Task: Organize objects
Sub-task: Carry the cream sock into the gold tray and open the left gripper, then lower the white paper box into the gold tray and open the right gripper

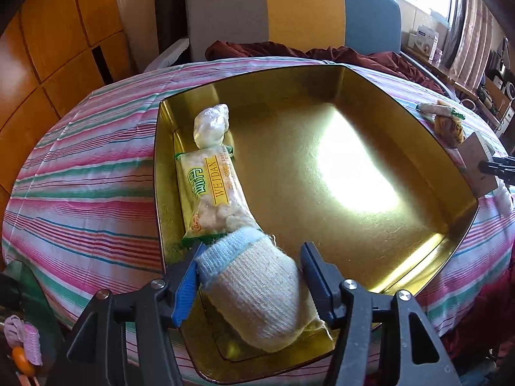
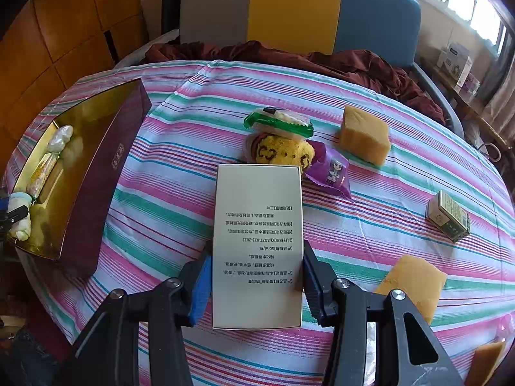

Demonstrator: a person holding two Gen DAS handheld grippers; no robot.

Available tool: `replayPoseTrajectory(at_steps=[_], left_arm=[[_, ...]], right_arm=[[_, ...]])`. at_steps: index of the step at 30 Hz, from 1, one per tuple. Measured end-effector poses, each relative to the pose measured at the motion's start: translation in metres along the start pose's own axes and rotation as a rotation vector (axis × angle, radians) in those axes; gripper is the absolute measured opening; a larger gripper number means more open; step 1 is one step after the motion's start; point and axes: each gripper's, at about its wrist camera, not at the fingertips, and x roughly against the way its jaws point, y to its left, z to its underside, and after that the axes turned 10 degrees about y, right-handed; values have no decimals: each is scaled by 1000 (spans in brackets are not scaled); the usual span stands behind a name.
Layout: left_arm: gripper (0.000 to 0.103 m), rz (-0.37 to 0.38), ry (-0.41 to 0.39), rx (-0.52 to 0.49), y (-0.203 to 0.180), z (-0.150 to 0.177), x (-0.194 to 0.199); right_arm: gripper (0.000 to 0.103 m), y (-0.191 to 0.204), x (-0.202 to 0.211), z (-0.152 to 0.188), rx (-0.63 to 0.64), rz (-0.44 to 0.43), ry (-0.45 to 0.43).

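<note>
A rolled white sock with a blue cuff (image 1: pixel 257 296) lies in the near left corner of the gold-lined box (image 1: pixel 354 225). My left gripper (image 1: pixel 252 247) stands open around it, with the sock between its fingers on the box floor. Beyond the sock, along the left wall, lie a yellow snack packet (image 1: pixel 209 193) and a white wrapped lump (image 1: pixel 210 125). My right gripper (image 2: pixel 257 254) is shut on a pale printed carton (image 2: pixel 257 225), held over the striped tablecloth to the right of the box's purple wall (image 2: pixel 96 186).
On the striped cloth (image 2: pixel 167 218) past the carton lie a green packet (image 2: pixel 280 122), a yellow round cake (image 2: pixel 283 151), a purple packet (image 2: pixel 331 170), two yellow sponge blocks (image 2: pixel 363 135) (image 2: pixel 412 283) and a small green box (image 2: pixel 449 215). A grey, yellow and blue chair (image 2: pixel 296 6) stands behind the table.
</note>
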Motion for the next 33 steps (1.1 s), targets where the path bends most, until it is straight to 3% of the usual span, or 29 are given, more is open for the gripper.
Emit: replayPoseTrajectory(at_steps=[10, 14, 20, 25, 28, 33], left_arm=[[61, -32, -42, 16, 1, 6, 18], [61, -47, -62, 66, 8, 10, 28], [61, -17, -154, 156, 10, 17, 58], [61, -19, -222, 162, 5, 20, 77], [61, 0, -226, 180, 6, 20, 77], [61, 19, -216, 250, 16, 28, 72]], right_arm=[[50, 0, 0, 0, 0, 1, 0], [50, 0, 0, 0, 1, 1, -1], [50, -5, 5, 1, -27, -7, -22], [50, -5, 30, 6, -97, -57, -87], [50, 18, 48, 3, -94, -123, -126], [50, 101, 68, -20, 58, -216, -160]])
